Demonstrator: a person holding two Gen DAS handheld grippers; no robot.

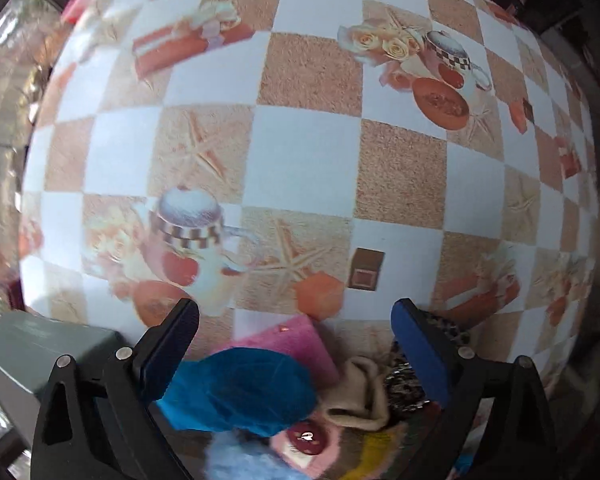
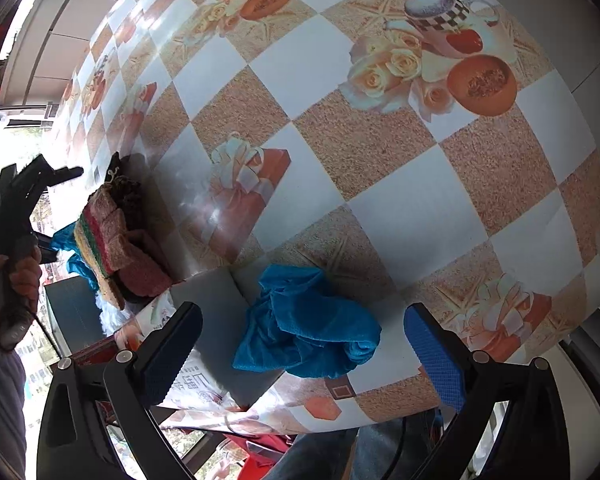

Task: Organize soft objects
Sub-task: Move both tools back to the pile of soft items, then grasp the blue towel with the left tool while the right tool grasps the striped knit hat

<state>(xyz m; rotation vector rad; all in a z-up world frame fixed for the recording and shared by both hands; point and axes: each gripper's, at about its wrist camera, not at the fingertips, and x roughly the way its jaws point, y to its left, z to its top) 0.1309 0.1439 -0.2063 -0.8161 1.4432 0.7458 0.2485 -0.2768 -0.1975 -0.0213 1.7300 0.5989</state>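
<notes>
Both claws open, gripping nothing — right claw (image 2: 304, 348) over a blue cloth (image 2: 306, 322) on the bench (image 2: 400, 208); left claw (image 1: 296, 354) above a heap of soft things (image 1: 284, 392), lower frame.

We see a checkered tabletop (image 2: 400, 208): a crumpled blue cloth (image 2: 306, 324) lies lower centre, a heap of soft things (image 2: 116, 236) at left.

Right gripper (image 2: 304, 354): we see its jaws spread wide, nothing pinched.
Blue cloth (image 2: 306, 326): crumpled on the checked tablecloth (image 2: 400, 208), between our fingers.
Folded pile (image 2: 120, 240): far left, beside the left gripper (image 2: 40, 184).
</notes>
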